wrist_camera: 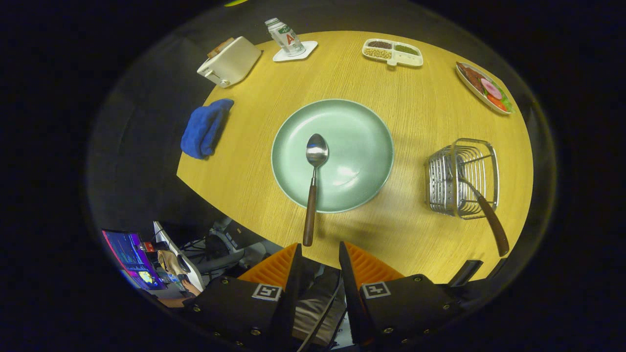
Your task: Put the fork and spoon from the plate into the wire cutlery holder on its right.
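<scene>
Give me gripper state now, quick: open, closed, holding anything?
Gripper: open, holding nothing, fingers apart above the table's near edge, just short of the spoon handle's end.

on my wooden table (254, 161) i count 1 green plate (364, 142), 1 spoon (313, 186), 1 wire cutlery holder (462, 178) with 1 brown-handled utensil (491, 222) in it, 1 blue cloth (203, 128), 1 toaster (230, 62), 1 bottle (285, 36) on 1 coaster (308, 49), 1 divided tray (392, 52) and 1 food dish (484, 88). my 1 gripper (319, 254) has 2 fingers, spread apart around nothing.
</scene>
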`<state>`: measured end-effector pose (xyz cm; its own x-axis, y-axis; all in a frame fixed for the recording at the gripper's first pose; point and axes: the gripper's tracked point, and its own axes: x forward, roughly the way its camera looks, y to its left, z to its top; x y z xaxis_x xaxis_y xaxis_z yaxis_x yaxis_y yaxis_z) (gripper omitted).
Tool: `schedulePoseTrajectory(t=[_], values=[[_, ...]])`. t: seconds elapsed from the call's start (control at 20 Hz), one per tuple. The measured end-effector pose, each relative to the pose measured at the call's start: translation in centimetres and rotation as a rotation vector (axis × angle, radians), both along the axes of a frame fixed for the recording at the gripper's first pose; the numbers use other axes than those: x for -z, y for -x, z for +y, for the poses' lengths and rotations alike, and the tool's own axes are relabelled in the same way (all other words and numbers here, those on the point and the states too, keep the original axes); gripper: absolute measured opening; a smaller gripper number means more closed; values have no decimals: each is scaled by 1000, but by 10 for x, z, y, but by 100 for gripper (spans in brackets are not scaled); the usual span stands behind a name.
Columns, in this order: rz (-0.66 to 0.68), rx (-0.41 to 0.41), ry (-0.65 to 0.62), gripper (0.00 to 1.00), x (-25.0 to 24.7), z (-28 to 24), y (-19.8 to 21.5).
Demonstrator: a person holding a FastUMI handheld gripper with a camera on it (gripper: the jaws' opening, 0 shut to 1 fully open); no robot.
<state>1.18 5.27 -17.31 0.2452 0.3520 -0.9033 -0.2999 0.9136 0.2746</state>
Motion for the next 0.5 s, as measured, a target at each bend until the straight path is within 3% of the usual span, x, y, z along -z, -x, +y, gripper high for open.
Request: schedulePoseTrajectory(t=[0.5], values=[[65, -20, 57, 45, 44, 24, -11]])
